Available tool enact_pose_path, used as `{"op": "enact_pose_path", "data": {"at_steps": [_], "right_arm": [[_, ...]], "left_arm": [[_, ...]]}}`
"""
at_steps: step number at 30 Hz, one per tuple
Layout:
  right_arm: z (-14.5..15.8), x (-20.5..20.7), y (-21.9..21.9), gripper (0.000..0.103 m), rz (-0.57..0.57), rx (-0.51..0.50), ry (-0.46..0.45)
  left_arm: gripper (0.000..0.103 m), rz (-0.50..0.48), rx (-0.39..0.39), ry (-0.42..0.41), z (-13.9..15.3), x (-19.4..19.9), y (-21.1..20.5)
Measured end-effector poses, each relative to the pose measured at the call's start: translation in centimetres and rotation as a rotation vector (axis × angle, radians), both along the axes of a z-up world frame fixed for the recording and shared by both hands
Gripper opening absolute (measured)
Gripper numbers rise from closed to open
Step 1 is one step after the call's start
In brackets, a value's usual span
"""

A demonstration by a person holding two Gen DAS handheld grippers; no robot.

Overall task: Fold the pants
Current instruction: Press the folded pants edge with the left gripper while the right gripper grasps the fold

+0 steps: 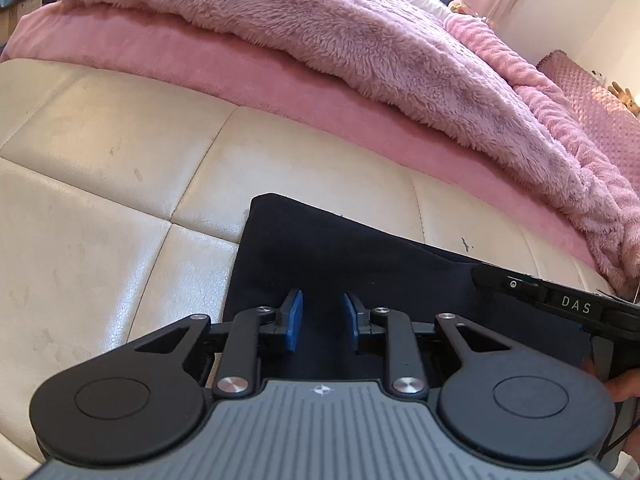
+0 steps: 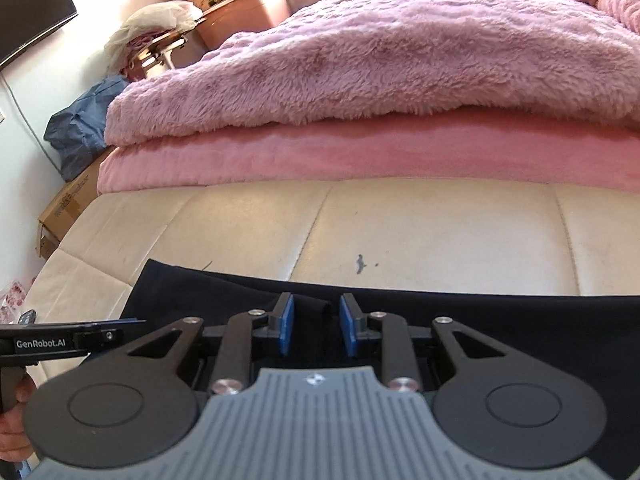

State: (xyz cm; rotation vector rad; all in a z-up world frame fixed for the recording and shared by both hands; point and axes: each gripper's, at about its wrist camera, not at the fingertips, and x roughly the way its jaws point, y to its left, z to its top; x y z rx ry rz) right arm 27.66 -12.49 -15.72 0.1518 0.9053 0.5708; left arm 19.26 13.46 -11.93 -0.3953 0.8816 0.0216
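While the dark pants [image 1: 340, 256] lie on the cream bench [image 1: 120, 160], both tools, left [image 1: 320, 320] and right [image 2: 316, 324], hover part-open.

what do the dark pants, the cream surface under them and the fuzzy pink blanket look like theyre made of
Dark pants: seemingly a soft matte knit or fleece in navy; no sheen, limp flat drape.
Cream surface: likely leather or faux leather; a slight gloss, stitched panel seams, scuff marks.
Fuzzy pink blanket: plush synthetic fleece or faux fur, going by its long shaggy pile.
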Motion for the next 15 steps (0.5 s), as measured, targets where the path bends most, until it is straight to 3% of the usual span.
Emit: {"op": "enact_pose_path", "data": {"at_steps": [2, 8, 12, 15], "right_arm": [[0.2, -0.2, -0.1, 0.000, 0.017, 0.010, -0.015], [2.9, -1.5, -1.5, 0.000, -0.006, 0.065, -0.080], [2.3, -1.3, -0.1, 0.000, 0.005, -0.060, -0.063], [2.2, -1.4, -0.6, 0.002, -0.038, -0.065, -0.043]], "left_arm": [[0.030, 0.002, -0.001, 0.002, 0.1, 0.0, 0.0], [0.027, -0.018, 0.032, 0.003, 0.1, 0.0, -0.3], [0.025, -0.029, 0.062, 0.005, 0.1, -0.2, -0.6], [0.025, -0.033, 0.066, 0.010, 0.5, -0.3, -0.7]]}}
